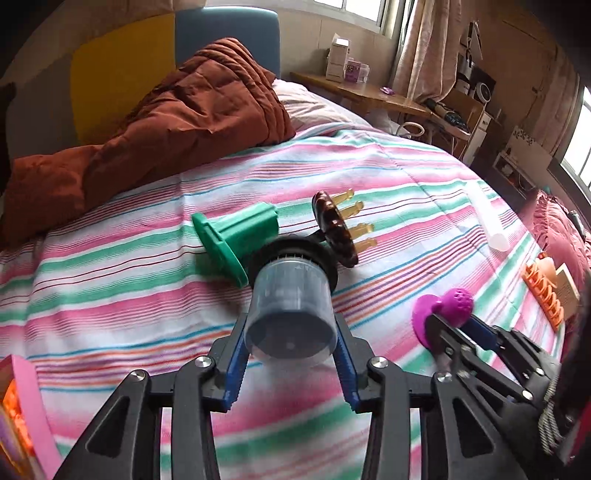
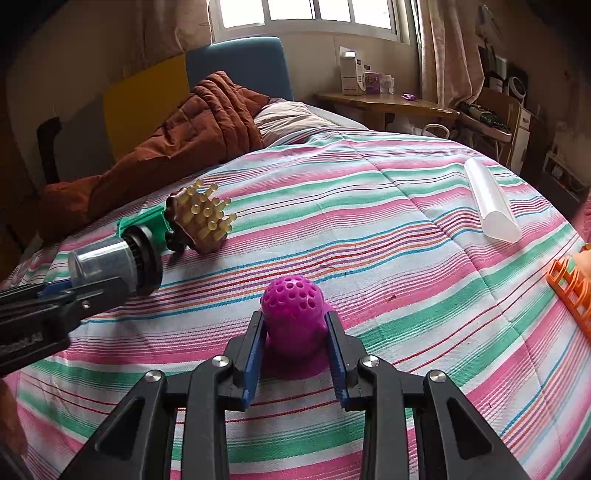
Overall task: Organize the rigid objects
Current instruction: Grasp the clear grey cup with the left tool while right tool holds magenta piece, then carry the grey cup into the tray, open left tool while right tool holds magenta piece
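On the striped bed (image 2: 369,206), the left gripper (image 1: 291,332) has its jaws half closed against the sides of a clear cup (image 1: 291,314), just in front of a green piece (image 1: 232,240) and a brown brush (image 1: 334,232). To the right, the right gripper (image 2: 295,332) clamps narrowly on a purple knob (image 2: 293,314) resting on the cover. Farther right lie a white tube (image 2: 487,199) and an orange rack (image 2: 572,291).

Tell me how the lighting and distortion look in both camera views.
Left wrist view: heavy fisheye bending, the striped bedspread bulges, dark corners, bright window blown out. Right wrist view: same bulge and vignette, window overexposed, purple scrubber sharp, soft daylight, faint shadows.
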A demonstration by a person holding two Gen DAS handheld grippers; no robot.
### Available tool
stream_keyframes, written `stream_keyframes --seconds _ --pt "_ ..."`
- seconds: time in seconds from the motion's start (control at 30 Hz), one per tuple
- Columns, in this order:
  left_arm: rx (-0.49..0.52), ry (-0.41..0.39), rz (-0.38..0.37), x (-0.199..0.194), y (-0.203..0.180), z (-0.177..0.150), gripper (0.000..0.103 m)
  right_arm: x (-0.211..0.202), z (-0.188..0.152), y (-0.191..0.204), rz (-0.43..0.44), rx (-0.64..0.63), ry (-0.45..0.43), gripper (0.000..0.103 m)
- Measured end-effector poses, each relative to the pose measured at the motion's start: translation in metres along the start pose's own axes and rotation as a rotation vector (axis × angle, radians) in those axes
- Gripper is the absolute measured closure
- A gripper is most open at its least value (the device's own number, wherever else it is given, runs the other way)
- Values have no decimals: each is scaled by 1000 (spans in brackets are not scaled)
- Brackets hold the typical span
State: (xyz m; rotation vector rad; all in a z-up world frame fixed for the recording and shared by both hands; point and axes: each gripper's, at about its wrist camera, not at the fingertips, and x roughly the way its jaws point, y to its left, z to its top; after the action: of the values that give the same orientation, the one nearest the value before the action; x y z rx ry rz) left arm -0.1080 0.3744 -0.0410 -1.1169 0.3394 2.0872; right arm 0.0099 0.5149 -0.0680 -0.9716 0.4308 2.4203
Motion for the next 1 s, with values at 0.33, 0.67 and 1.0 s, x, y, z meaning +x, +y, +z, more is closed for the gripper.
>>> stream_keyframes --seconds 0.33,0.67,1.0 --pt "38 24 37 -12 -8 -11 63 0 0 1 -6 -3 0 71" --pt "-45 14 48 -5 -8 -14 58 1 0 4 -21 -8 0 71" --pt "-92 -10 17 -19 0 -21 59 2 0 7 -48 -26 1 71"
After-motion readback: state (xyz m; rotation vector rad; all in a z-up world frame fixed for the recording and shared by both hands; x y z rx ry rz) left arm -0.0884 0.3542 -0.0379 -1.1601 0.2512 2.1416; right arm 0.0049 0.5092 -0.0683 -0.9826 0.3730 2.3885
